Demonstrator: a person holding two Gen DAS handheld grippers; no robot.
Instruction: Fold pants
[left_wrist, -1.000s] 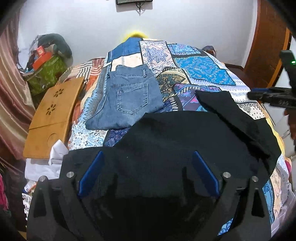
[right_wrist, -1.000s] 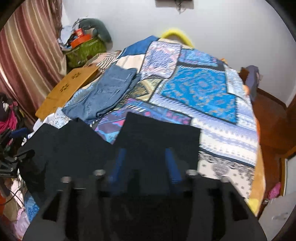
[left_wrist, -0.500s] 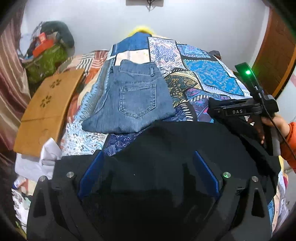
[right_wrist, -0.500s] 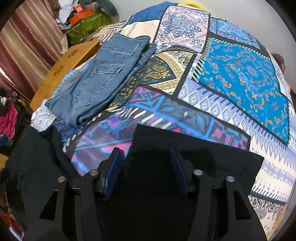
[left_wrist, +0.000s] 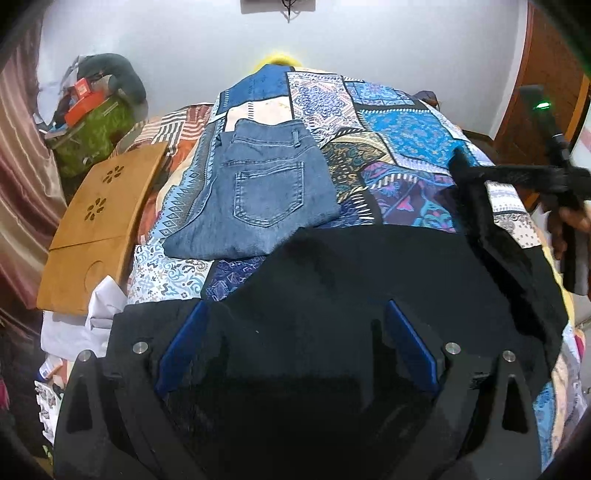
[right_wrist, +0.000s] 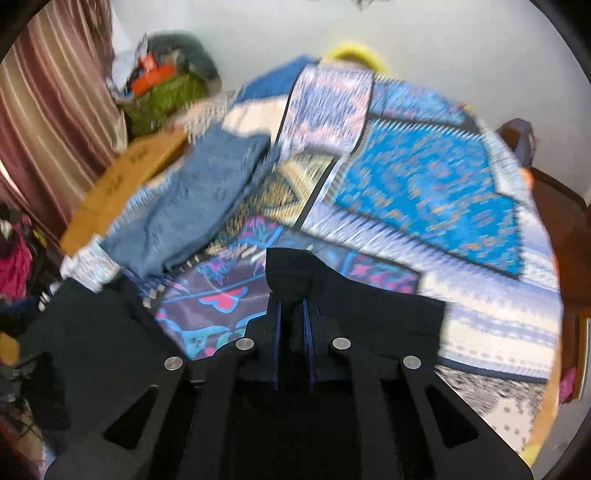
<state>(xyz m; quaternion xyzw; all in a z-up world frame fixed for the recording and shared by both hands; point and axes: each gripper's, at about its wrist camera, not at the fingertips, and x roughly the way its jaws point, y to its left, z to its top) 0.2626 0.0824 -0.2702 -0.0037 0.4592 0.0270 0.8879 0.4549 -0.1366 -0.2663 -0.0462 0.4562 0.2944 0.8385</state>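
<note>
Black fabric fills the near part of both views: the black pants (left_wrist: 369, 280) lie spread over the near end of the bed (left_wrist: 406, 133), and one leg runs up toward the right edge of the left wrist view. There the right hand-held gripper (right_wrist: 291, 325) has it. In its own view the two blue pads stand narrow, close together, with a ridge of the black cloth pinched between them and lifted off the quilt. That view is blurred, so finer detail of the fold cannot be made out. A hand (left_wrist: 569, 221) grips this tool's handle at the far right of the left view.

The left hand-held gripper (left_wrist: 295, 339) stands wide over the broad body of the pants, its two blue pads well apart, with cloth lying under and between them but not squeezed.

No readable writing or brand shows on anything in view.

There are two pairs of pants: the black one, and one pair of blue jeans (left_wrist: 258, 199) already folded, back pocket up, lying beyond the black pair and just touching its far edge. The right and far parts of the patchwork quilt are bare. One wooden lap tray (left_wrist: 99, 221) leans along the bed's left edge, with a green bag (left_wrist: 92, 136) behind it against the wall.
</note>
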